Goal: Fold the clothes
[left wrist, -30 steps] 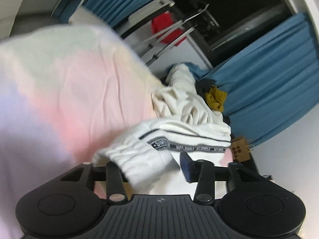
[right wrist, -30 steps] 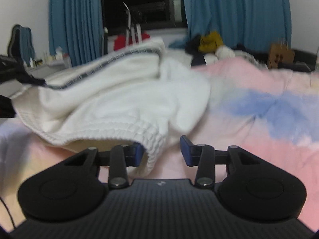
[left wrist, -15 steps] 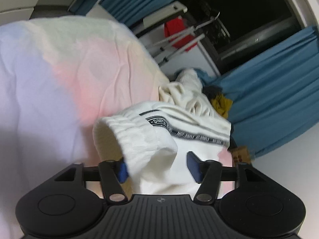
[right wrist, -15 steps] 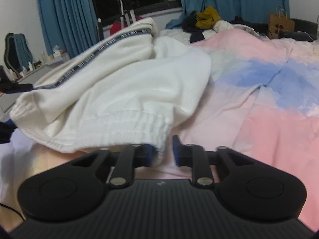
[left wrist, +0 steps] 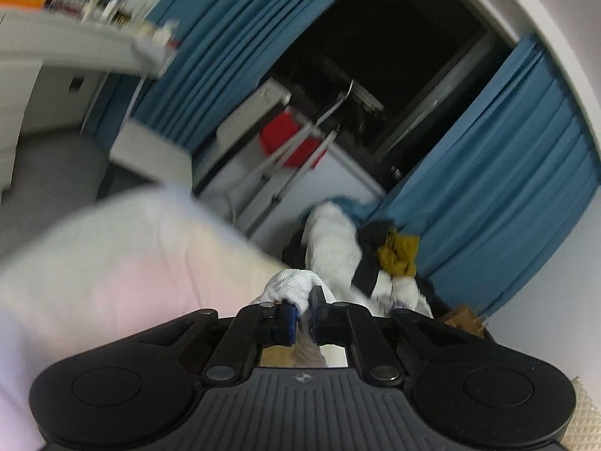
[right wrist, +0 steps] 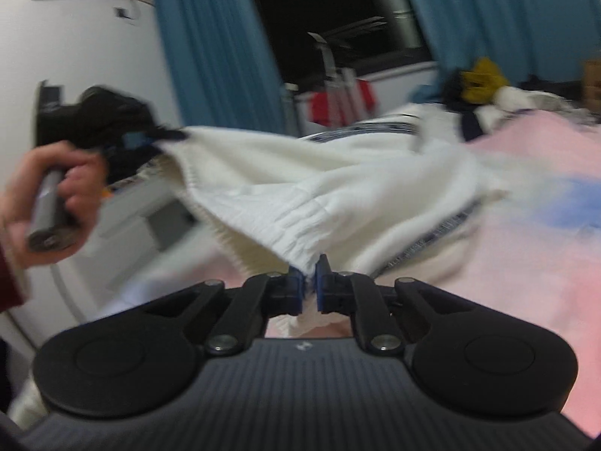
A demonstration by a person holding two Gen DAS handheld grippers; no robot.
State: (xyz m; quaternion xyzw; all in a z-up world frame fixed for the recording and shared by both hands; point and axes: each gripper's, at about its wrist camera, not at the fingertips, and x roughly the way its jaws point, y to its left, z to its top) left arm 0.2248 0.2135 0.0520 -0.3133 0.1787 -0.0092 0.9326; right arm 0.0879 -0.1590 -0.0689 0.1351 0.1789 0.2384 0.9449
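**A:** Right gripper (right wrist: pixel 308 285), jaws nearly closed, pinches the ribbed waistband of white pants (right wrist: pixel 338 188). What lies beyond it?

**B:** The band runs up and to the left of that gripper to the left gripper (right wrist: pixel 144 139), gripped by the person's hand (right wrist: pixel 56 195) and clamped on the band's other end. The waistband hangs lifted between the two; the legs trail away ahead and to the right, onto the bed (right wrist: pixel 526 233).

**A:** And the left wrist view?

**B:** Left gripper (left wrist: pixel 303 310), jaws drawn close, a bunch of white rib cloth (left wrist: pixel 291 282) squeezed between them. Past it the bed (left wrist: pixel 112 263), then a heap of clothes (left wrist: pixel 383 259) below blue curtains (left wrist: pixel 488 188).

**A:** How will the pants handle?

**B:** Soft, thick knit by the look of it: limp, light enough to lift, sagging in the middle wherever it lacks support. It seems unlikely to slip or tear. The elastic band is the firmest part, so its two ends look like the right hold; a pinch lower down would probably bunch loose cloth only.
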